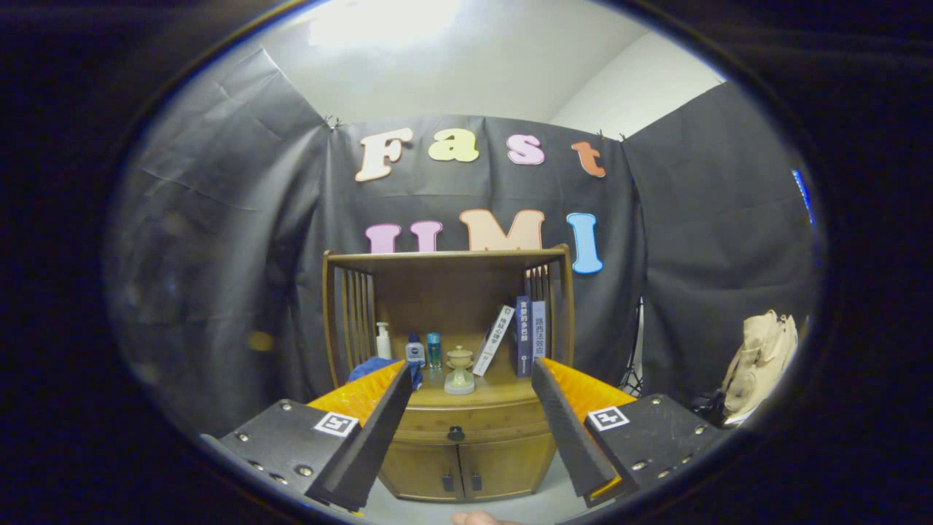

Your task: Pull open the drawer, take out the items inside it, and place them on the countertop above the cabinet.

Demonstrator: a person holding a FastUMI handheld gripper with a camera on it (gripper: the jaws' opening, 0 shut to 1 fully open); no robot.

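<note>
Ahead, closed drawer beyond and between fingers, gripper spread wide, empty.

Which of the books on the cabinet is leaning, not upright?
The white book, left of the two upright blue books, leans against them. The gripper is open.

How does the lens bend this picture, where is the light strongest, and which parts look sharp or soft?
Gripper view: fisheye bending curves the cabinet top and the cloth wall; glare whitens the ceiling; the drawer knob and books look sharp, the cloth toward the outer parts turns soft and dim; the open tool frames the closed drawer from a distance.
</note>
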